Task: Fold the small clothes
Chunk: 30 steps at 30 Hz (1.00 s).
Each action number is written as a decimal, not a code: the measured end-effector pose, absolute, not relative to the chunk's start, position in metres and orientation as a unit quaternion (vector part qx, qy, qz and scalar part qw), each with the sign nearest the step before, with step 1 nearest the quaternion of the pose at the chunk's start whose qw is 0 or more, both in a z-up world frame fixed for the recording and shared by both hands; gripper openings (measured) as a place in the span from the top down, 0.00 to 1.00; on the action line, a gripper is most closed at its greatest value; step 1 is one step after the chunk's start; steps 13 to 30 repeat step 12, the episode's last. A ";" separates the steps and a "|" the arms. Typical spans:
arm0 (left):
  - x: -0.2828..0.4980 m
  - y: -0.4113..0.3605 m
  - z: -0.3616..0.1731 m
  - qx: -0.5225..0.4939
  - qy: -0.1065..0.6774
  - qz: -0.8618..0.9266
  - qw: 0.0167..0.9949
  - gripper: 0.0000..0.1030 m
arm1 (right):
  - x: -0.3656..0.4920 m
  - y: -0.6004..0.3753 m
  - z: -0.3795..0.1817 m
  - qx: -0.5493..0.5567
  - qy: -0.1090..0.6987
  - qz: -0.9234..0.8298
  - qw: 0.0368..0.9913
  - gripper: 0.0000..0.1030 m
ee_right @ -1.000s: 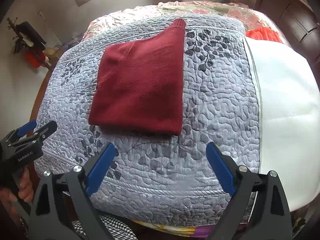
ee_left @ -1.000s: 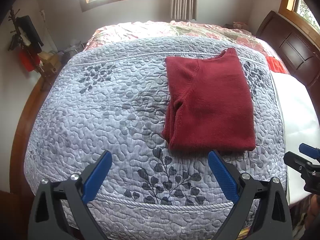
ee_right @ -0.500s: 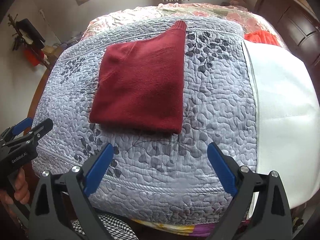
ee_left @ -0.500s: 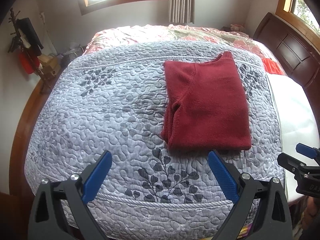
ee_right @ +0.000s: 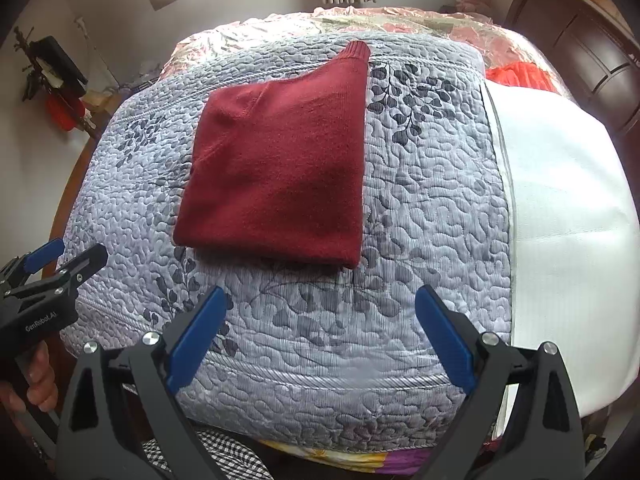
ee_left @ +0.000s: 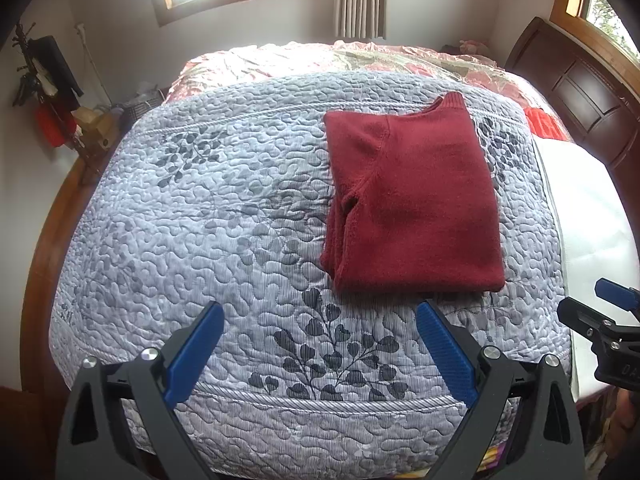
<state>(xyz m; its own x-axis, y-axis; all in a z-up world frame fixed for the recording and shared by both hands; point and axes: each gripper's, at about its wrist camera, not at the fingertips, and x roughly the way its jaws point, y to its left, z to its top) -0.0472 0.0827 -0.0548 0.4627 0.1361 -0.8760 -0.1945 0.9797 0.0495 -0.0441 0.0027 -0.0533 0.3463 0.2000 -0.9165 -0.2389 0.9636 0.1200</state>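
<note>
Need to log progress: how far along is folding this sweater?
Done: the dark red knit sweater lies folded into a compact rectangle on the grey quilted bedspread. In hand: nothing; left gripper and right gripper are open, clear of it. Left: perhaps one last fold.

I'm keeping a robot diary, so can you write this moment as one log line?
folded dark red knit sweater: flat on grey quilted bedspread | left gripper: open, empty | right gripper: open, empty

Left gripper (ee_left: pixel 320 344) and right gripper (ee_right: pixel 320 332) drawn slightly back from sweater (ee_left: pixel 412 204); nothing else shifted.
</note>
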 end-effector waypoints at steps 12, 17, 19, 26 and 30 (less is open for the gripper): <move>-0.046 0.084 -0.056 -0.026 0.509 0.100 0.854 0.06 | -0.040 0.008 -0.058 -0.030 0.567 0.127 0.814 0.07; -0.046 0.084 -0.056 -0.026 0.509 0.100 0.854 0.06 | -0.040 0.008 -0.058 -0.030 0.567 0.127 0.814 0.07; -0.046 0.084 -0.056 -0.026 0.509 0.100 0.854 0.06 | -0.040 0.008 -0.058 -0.030 0.567 0.127 0.814 0.07; -0.046 0.084 -0.056 -0.026 0.509 0.100 0.854 0.06 | -0.040 0.008 -0.058 -0.030 0.567 0.127 0.814 0.07; -0.046 0.084 -0.056 -0.026 0.509 0.100 0.854 0.06 | -0.040 0.008 -0.058 -0.030 0.567 0.127 0.814 0.07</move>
